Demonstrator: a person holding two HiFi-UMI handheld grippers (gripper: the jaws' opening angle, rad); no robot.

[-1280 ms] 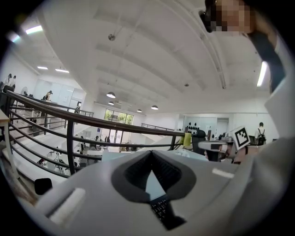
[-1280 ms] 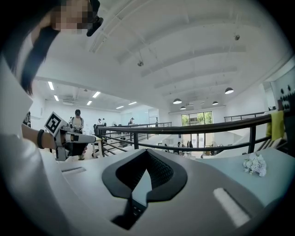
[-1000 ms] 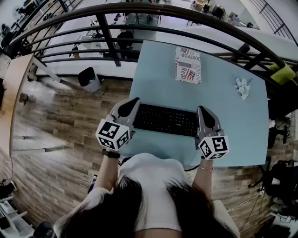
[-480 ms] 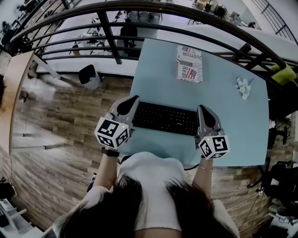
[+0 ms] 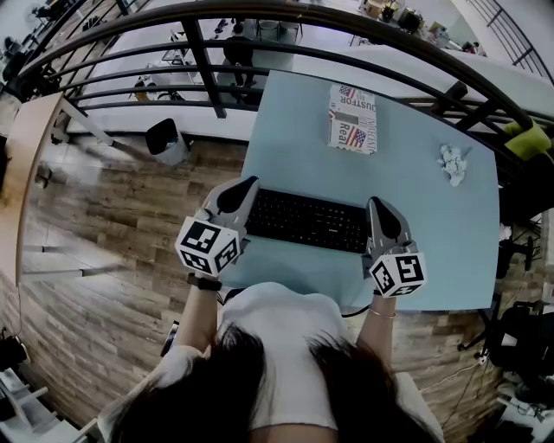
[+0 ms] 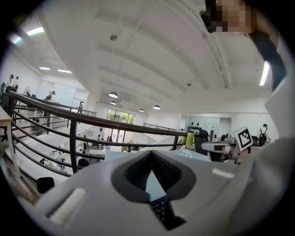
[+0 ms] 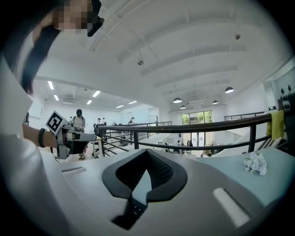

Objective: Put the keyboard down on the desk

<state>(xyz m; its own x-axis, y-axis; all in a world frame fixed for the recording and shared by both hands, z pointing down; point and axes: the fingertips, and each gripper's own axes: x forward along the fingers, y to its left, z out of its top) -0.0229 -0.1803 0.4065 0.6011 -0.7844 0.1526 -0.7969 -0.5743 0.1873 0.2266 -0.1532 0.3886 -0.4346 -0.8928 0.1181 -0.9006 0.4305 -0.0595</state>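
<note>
The black keyboard [image 5: 307, 222] sits over the near part of the pale blue bench [image 5: 286, 130], keys facing up. Its long axis runs from left to right, roughly along the bench's near edge, and the right end lies slightly nearer the person. The left tool [image 5: 245, 192] has the keyboard's left end and the right tool [image 5: 377, 210] has its right end. In each tool's own view the jaws are closed down, with a sliver of keys [image 6: 161, 209] pinched low between the dark pads [image 6: 177, 173]. Both tools point nearly level, away from the person. No view shows whether the keyboard rests on the bench or hangs just above it. Farther back on the bench lie a printed paper [image 5: 351, 119] and, well to the right, a crumpled white wad [image 5: 451, 163]. A dark railing [image 5: 260, 17] curves beyond the far edge.
</note>
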